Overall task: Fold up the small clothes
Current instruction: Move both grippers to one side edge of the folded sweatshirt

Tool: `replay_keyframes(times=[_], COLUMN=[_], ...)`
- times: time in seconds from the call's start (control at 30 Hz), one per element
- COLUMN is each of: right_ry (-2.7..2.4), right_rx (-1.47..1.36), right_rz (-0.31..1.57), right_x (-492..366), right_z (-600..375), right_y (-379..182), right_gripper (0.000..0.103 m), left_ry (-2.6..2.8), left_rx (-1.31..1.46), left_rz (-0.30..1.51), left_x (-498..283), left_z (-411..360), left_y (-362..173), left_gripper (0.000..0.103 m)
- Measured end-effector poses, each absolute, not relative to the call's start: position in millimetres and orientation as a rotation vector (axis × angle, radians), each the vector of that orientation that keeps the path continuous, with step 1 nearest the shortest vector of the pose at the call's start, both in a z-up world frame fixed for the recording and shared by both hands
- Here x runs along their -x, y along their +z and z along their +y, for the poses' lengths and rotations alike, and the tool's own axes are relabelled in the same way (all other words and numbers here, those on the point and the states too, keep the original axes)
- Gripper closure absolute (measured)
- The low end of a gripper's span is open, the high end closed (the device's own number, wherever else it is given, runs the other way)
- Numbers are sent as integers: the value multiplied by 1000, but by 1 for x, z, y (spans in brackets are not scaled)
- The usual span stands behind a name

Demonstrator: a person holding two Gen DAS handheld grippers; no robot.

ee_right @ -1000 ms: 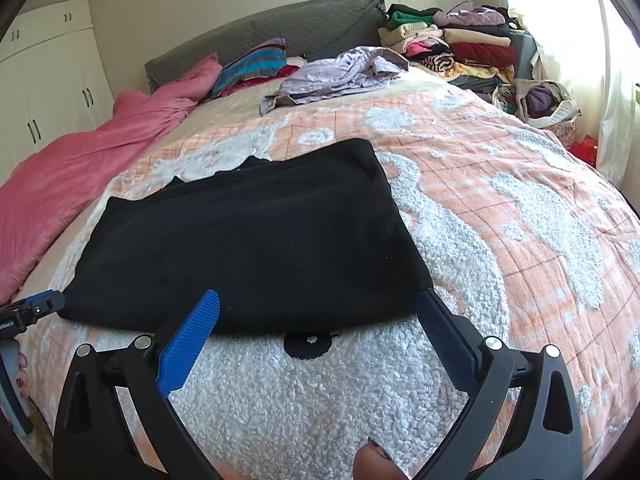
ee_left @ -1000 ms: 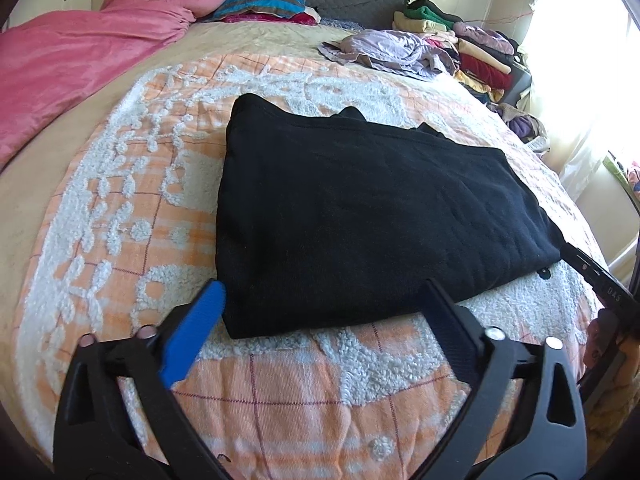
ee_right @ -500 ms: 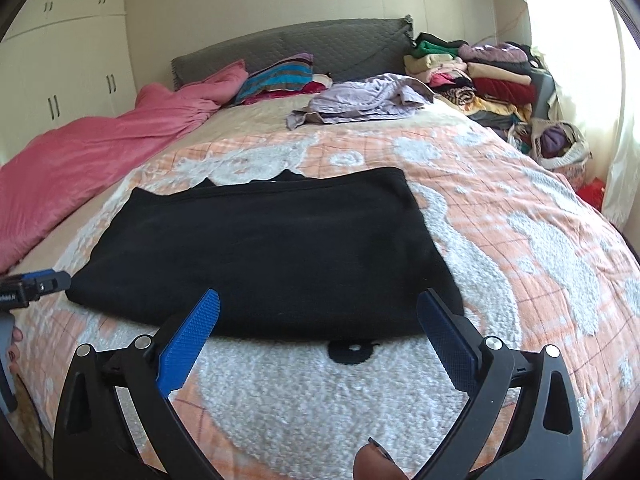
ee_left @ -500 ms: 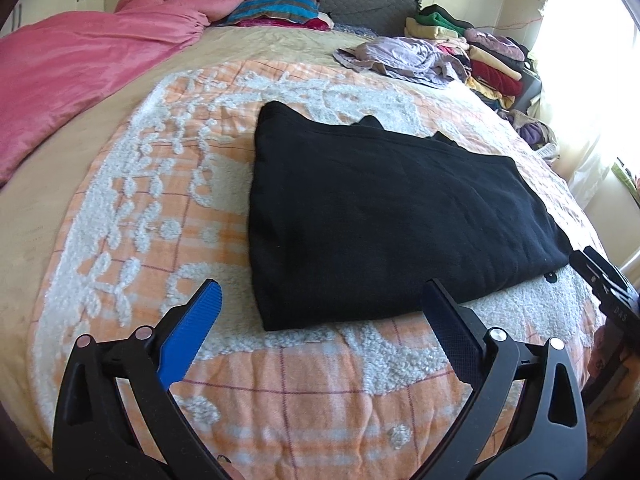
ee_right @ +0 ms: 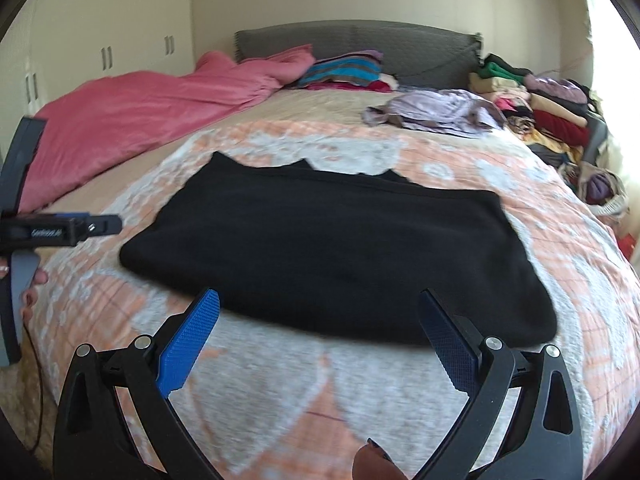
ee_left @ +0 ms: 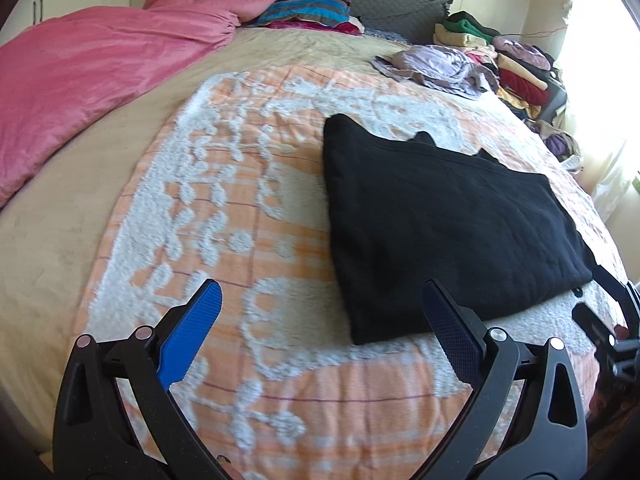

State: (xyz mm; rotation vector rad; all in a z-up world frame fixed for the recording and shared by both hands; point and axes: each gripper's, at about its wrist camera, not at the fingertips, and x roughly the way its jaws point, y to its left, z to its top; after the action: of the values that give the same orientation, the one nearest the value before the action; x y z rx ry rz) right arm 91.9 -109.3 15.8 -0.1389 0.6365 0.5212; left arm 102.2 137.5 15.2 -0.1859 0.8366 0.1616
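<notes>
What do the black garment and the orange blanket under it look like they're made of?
The black garment looks like soft matte knit or fleece: no sheen, fuzzy edges. The orange blanket looks like woven cloth with raised, tufted white patterns, probably chenille.

Bare orange-and-white bedspread [ee_left: 256, 240] lies free left of the black folded garment [ee_left: 440, 224] and along its near edge. Pink duvet [ee_left: 92, 72] crowds far left; lilac clothes [ee_right: 436, 114] and stacked clothing [ee_right: 548, 112] block far right.

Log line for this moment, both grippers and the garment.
left gripper open, empty | right gripper open, empty | black garment folded flat on bedspread
</notes>
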Motion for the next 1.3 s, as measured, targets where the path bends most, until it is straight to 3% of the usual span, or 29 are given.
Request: replay_keyframes(times=[0.73, 1.3], right_ry=[583, 526], right_rx=[594, 669], right_rz=[596, 581], right_x=[-77, -111], right_z=[42, 78], right_y=[-23, -38], right_gripper=[5, 5], left_ry=[216, 183], left_rx=[182, 269], left_rz=[863, 878], left_x=[-142, -184], left_z=[186, 193], left_y=[20, 9], left_gripper=[10, 10])
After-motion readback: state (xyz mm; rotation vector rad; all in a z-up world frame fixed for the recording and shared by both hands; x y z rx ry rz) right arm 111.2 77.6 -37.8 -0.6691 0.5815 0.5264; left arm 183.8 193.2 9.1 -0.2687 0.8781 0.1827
